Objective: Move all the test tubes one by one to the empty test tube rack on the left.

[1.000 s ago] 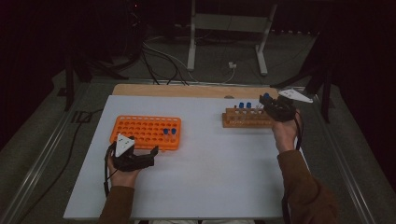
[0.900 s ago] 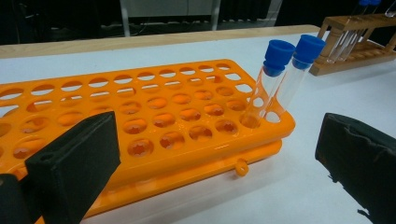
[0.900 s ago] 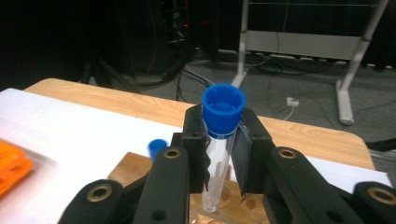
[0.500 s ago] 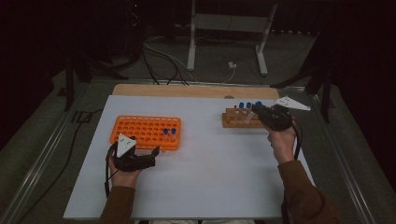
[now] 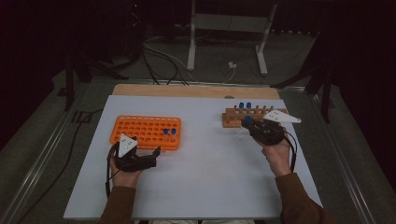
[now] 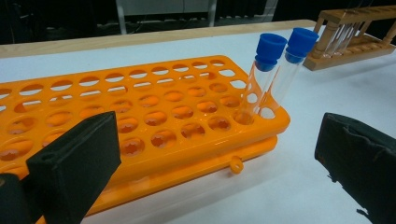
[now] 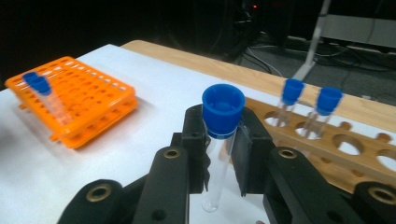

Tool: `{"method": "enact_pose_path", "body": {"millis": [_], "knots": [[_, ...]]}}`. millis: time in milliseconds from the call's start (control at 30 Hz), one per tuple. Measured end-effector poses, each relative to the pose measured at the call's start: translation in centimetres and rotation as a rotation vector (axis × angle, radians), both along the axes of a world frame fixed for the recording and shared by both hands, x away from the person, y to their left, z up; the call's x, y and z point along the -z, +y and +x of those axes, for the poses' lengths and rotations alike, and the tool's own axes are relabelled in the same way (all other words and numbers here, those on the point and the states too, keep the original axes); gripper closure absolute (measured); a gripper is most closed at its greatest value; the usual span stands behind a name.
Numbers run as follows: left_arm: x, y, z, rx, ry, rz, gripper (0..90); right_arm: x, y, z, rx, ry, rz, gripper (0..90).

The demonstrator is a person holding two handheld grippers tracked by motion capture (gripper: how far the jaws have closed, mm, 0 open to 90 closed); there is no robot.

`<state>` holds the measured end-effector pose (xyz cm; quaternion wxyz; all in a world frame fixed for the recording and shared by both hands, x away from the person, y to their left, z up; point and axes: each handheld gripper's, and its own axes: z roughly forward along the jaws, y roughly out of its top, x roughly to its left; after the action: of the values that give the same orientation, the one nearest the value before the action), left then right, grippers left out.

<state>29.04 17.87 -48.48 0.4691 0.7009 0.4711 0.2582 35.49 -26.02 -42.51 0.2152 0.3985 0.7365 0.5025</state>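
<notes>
High view: a white tabletop (image 5: 205, 182) with a wooden strip along its far edge, in a dark room; cables and a metal stand (image 5: 229, 37) at 12 o'clock. One orange rack (image 5: 140, 129) holds two blue-capped tubes; one wooden rack (image 5: 236, 116) holds two.

Left gripper view: the left gripper (image 6: 210, 154) stands wide open and empty, the orange rack at 11 o'clock.

Right gripper view: the right gripper (image 7: 220, 149) is clamped on a fifth test tube (image 7: 219, 140), upright, beside the wooden rack at 3 o'clock.

rm dark | grey floor (image 5: 42, 154) w/ cables (image 5: 159, 51) | metal stand (image 5: 224, 28)
</notes>
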Motion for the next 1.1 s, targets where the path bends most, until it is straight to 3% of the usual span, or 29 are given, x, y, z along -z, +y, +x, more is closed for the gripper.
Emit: {"method": "enact_pose_path", "body": {"millis": [100,300,500,600,867,1100], "knots": [[-0.1,-0.1,-0.1,0.003,-0.007,0.003,1.2,0.2,0.4,-0.2,-0.016,0.006,-0.021,76.6],[-1.1,-0.7,-0.6,0.001,-0.042,-0.017,1.2,0.4,1.2,-0.7,-0.058,0.03,-0.004,76.5],[-3.1,-2.7,-1.5,0.018,-0.124,-0.005,1.7,0.6,2.7,-0.9,-0.103,0.043,-0.001,76.5],[-4.1,-3.8,-1.8,0.053,-0.155,-0.015,1.8,0.6,3.4,-1.0,-0.118,0.046,-0.005,76.4],[-4.5,-8.3,-1.8,0.172,-0.165,-0.003,1.8,0.7,5.0,-1.4,-0.155,0.063,-0.016,76.4],[-3.2,-12.5,-0.5,0.261,-0.101,0.0,5.1,0.9,6.4,-2.0,-0.199,0.084,-0.004,76.3]]}}
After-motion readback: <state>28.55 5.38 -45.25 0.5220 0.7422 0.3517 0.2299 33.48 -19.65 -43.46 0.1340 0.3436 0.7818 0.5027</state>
